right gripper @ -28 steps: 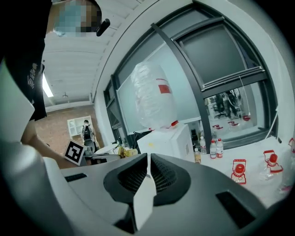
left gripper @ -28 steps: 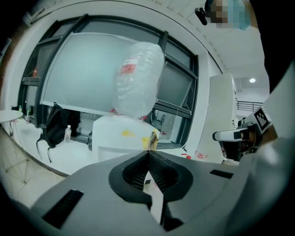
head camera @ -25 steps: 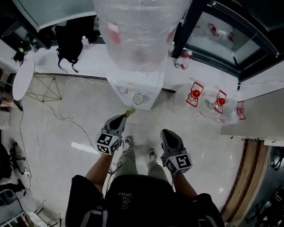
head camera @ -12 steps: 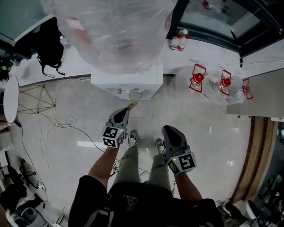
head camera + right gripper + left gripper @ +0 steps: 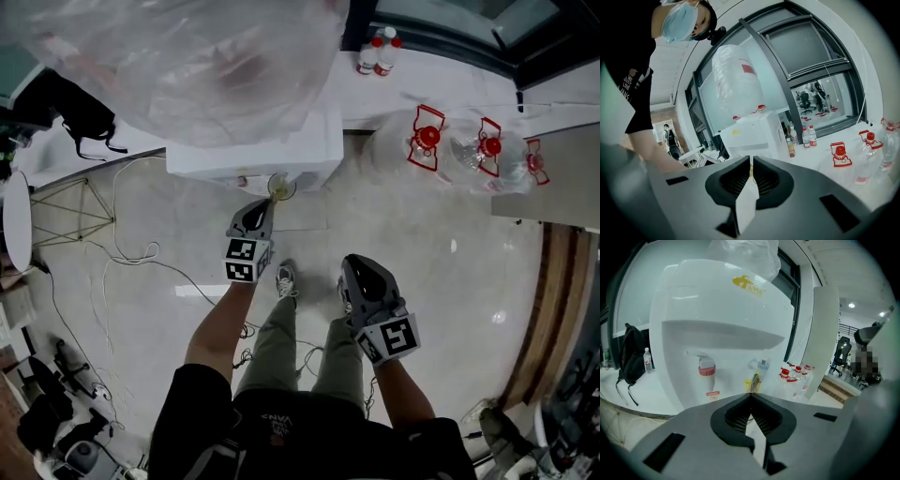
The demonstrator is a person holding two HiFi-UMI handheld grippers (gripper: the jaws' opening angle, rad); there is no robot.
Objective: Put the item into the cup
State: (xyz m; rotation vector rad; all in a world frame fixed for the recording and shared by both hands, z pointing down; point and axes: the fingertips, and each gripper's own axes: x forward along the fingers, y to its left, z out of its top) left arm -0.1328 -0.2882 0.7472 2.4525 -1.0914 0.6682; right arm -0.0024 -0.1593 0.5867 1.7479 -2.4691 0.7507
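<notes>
A small round cup [image 5: 281,186] stands on the tray of the white water dispenser [image 5: 314,150]. My left gripper [image 5: 266,202] is shut on a small yellow packet [image 5: 274,195], whose tip sits at the cup's near rim. In the left gripper view the yellow packet [image 5: 753,382] sticks out beyond the closed left gripper [image 5: 751,393], in front of the dispenser's red tap [image 5: 707,367] and blue tap [image 5: 762,365]; the cup is hidden there. My right gripper [image 5: 354,266] hangs lower right over the floor, jaws together and holding nothing, also in the right gripper view [image 5: 751,160].
A large plastic-wrapped water bottle [image 5: 187,66] tops the dispenser. Clear jugs with red caps [image 5: 427,141] lie on the floor to the right, and small bottles [image 5: 371,58] stand behind. White cables [image 5: 122,253] trail at left near a round table [image 5: 14,220] and a black backpack [image 5: 66,117].
The person has stepped closer to the dispenser. My left gripper has carried the yellow packet forward from short of the cup to its rim. The right gripper has kept its place.
</notes>
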